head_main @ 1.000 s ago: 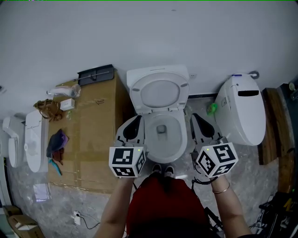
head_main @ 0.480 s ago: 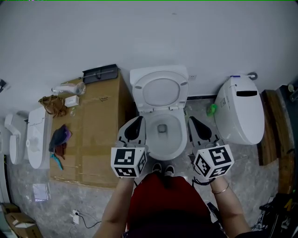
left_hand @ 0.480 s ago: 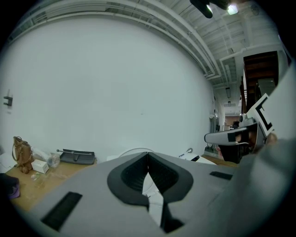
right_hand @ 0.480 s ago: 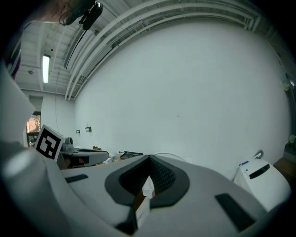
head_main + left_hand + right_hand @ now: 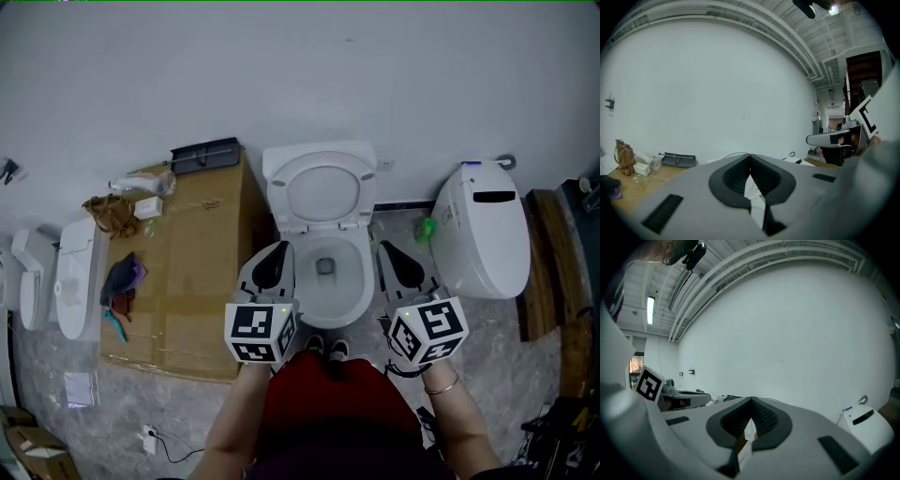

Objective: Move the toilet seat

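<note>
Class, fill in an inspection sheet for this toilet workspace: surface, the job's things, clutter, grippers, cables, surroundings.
Surface: grey marbled floor; a cardboard box stands left of the toilet.
Job's things: toilet with open bowl; seat raised, upright at the back.
Clutter: on the box, a bag, a black tray, a purple cloth.
Grippers: left gripper and right gripper both shut, empty, one on each side of the bowl.
Cables: one cable on the floor near the box.
Surroundings: white wall; second toilet, lid down, on the right; white fixtures on the left.
</note>
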Demonstrator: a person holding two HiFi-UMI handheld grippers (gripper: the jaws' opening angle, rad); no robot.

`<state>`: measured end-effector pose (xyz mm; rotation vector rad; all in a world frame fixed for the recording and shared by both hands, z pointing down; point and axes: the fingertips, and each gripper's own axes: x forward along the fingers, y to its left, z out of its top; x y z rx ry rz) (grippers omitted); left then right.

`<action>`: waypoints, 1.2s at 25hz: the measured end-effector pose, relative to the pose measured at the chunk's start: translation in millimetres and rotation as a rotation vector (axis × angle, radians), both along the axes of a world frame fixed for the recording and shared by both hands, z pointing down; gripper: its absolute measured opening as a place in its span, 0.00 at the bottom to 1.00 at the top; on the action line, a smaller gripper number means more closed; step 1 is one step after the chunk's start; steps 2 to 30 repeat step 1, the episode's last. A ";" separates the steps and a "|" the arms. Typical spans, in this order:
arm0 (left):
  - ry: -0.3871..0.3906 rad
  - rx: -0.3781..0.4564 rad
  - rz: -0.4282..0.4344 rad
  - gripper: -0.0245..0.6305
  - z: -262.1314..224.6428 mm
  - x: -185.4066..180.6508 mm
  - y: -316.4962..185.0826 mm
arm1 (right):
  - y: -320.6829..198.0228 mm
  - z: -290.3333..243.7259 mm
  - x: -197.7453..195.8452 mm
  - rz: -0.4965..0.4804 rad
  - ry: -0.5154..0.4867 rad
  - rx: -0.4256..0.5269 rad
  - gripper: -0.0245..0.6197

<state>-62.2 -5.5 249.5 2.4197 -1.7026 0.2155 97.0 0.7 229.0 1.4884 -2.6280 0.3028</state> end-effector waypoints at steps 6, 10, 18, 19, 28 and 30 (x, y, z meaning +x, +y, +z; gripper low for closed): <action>0.001 0.000 -0.001 0.08 -0.5 1.4 0.7 | -0.2 -0.6 1.1 0.001 0.000 0.000 0.06; 0.001 0.000 -0.001 0.08 -0.5 1.4 0.7 | -0.2 -0.6 1.1 0.001 0.000 0.000 0.06; 0.001 0.000 -0.001 0.08 -0.5 1.4 0.7 | -0.2 -0.6 1.1 0.001 0.000 0.000 0.06; 0.001 0.000 -0.001 0.08 -0.5 1.4 0.7 | -0.2 -0.6 1.1 0.001 0.000 0.000 0.06; 0.001 0.000 -0.001 0.08 -0.5 1.4 0.7 | -0.2 -0.6 1.1 0.001 0.000 0.000 0.06; 0.001 0.000 -0.001 0.08 -0.5 1.4 0.7 | -0.2 -0.6 1.1 0.001 0.000 0.000 0.06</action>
